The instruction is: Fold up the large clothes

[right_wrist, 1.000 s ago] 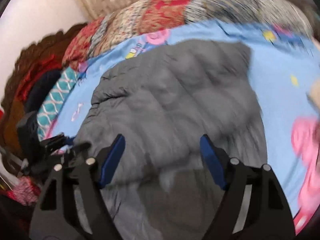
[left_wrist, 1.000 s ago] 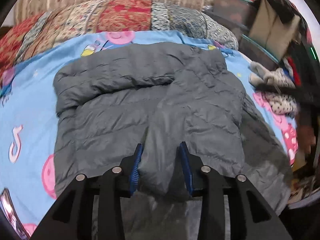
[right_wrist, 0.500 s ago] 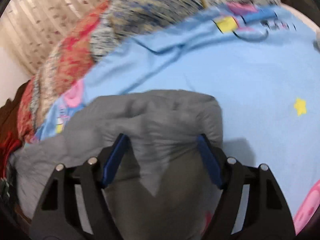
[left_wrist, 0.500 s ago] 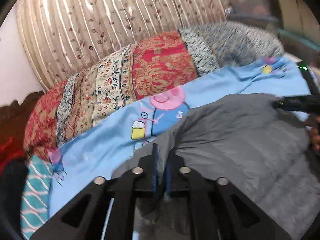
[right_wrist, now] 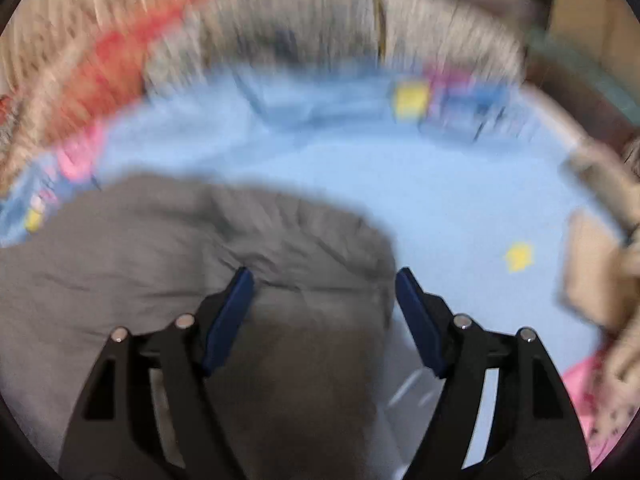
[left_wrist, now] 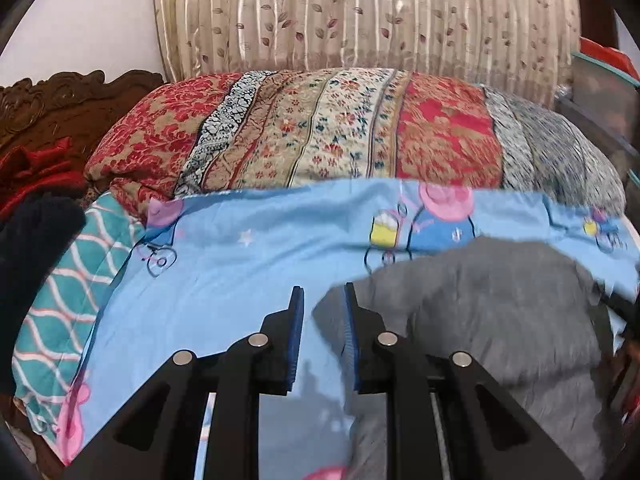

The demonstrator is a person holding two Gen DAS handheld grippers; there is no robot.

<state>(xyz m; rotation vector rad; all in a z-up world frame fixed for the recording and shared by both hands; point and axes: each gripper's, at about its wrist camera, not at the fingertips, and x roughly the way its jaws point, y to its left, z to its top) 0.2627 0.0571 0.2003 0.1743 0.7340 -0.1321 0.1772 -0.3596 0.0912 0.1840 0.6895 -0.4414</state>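
Blue bedsheet (left_wrist: 240,264) | grey puffy jacket (right_wrist: 160,264) lies on it: soft, light, slippery; grip a hem | left gripper (left_wrist: 321,312) beside jacket, apart, empty | right gripper (right_wrist: 324,280) over jacket, wide apart

1. The grey jacket (left_wrist: 500,320) is quilted cloth, matt and puffy, with stitched channels and soft creases.
2. The blue bedsheet (left_wrist: 240,272) is smooth printed cloth with a faint sheen.
3. The patchwork quilt (left_wrist: 340,132) is printed cloth, matt.
4. The curtain (left_wrist: 360,16) is ribbed cloth, satin-glossy in stripes.
5. The headboard (left_wrist: 60,100) is carved dark wood, slightly polished.
6. The left gripper (left_wrist: 322,328) is matt black plastic with shiny metal pins; its pads (left_wrist: 296,336) are blue and ribbed.
7. The right gripper (right_wrist: 324,312) looks the same, blurred.
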